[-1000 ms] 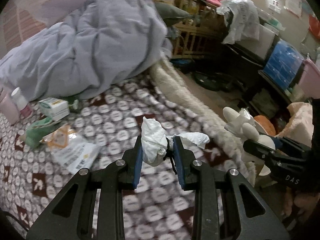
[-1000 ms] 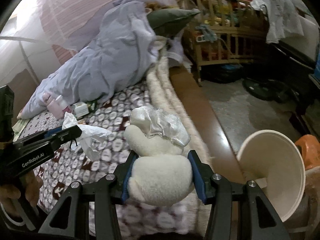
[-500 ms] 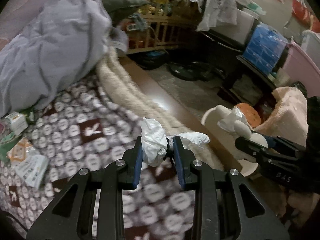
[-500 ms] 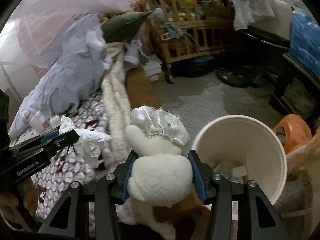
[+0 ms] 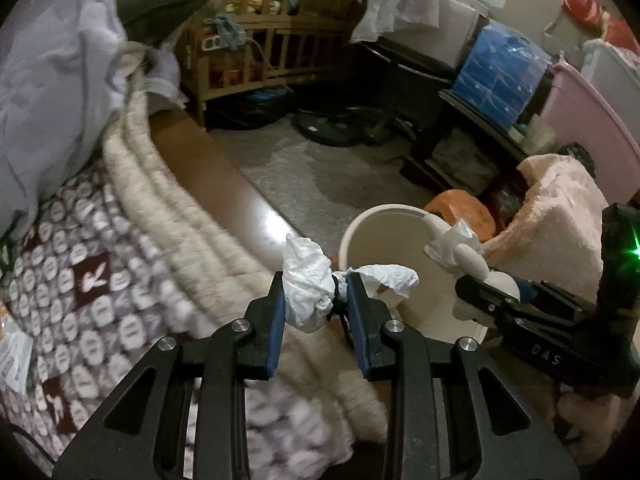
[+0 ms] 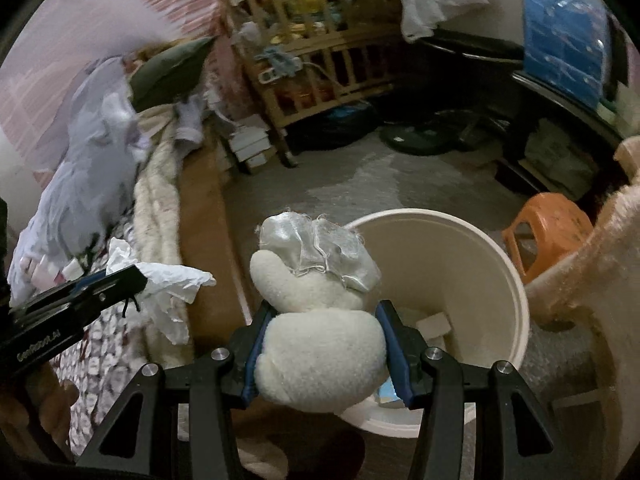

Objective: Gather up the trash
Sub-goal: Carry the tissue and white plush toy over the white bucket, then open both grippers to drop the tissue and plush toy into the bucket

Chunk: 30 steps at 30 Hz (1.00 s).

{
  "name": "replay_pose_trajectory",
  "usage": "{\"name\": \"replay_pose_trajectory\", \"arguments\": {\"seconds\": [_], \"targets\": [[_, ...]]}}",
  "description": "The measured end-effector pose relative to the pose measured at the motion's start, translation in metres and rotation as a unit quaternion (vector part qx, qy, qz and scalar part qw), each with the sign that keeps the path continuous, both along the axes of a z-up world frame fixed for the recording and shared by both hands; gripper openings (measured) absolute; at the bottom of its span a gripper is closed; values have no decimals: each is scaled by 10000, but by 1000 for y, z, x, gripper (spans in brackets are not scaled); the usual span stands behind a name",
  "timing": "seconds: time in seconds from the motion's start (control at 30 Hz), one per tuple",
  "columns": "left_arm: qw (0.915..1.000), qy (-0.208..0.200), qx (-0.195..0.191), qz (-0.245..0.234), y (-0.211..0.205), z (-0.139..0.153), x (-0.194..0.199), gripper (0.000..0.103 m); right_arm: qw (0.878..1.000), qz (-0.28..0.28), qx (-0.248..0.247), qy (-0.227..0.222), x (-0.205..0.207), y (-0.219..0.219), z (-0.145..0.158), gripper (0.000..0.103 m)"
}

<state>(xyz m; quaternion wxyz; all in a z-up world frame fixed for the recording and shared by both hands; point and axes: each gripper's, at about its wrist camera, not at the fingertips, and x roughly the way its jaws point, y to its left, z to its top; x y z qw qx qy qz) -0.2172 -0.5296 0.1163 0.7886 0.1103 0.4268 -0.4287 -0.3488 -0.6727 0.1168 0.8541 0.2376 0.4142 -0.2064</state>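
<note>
Both tools have swung from the bed toward the white bin (image 6: 472,280). Left tool (image 5: 316,300) pinches crumpled tissue (image 5: 308,292), bin at two o'clock. Right tool (image 6: 320,344) clamps a plush toy (image 6: 320,348) over the rim; release looks next.

A lived-in bedroom at home: a bed (image 5: 92,280) with a patterned cover and crumpled duvet (image 5: 52,92), a wooden cot (image 6: 316,76) piled with things, an orange stool (image 6: 548,232), and a bin (image 6: 472,248) on the bare floor (image 5: 300,164).

Bin (image 6: 516,276) mouth seemingly open; stool (image 6: 548,220) beside.
</note>
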Motion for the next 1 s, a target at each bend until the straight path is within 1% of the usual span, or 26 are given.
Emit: {"name": "replay_pose_trajectory", "arguments": {"seconds": [0.3,0.47,0.6,0.7,0.73,0.77,0.83,0.9,1.0], "targets": [[9996,143,38,-257,-36,-9,-7,27,9994,-323,78,133,-13,-26,-13,49],[9993,187,-4,-333,-47,-13,-10,27,9988,-456,62,182,-18,-35,-17,49],[9990,163,-43,-407,-53,-14,-13,30,9980,-581,59,224,-21,-41,-19,49],[9986,160,-92,-487,-55,-13,-15,34,9972,-697,61,260,-23,-46,-22,52],[9984,188,-115,-516,-57,-13,-16,39,9970,-720,65,271,-24,-47,-23,52],[9982,219,-142,-540,-57,-13,-16,49,9968,-741,69,291,-24,-48,-24,52],[9978,286,-250,-548,-55,-13,-16,60,9965,-764,61,336,-23,-49,-25,54],[9978,272,-275,-534,-52,-13,-16,62,9961,-814,77,344,-23,-50,-26,60],[9981,249,-236,-509,-50,-13,-14,62,9960,-841,135,271,-25,-50,-25,61]]}}
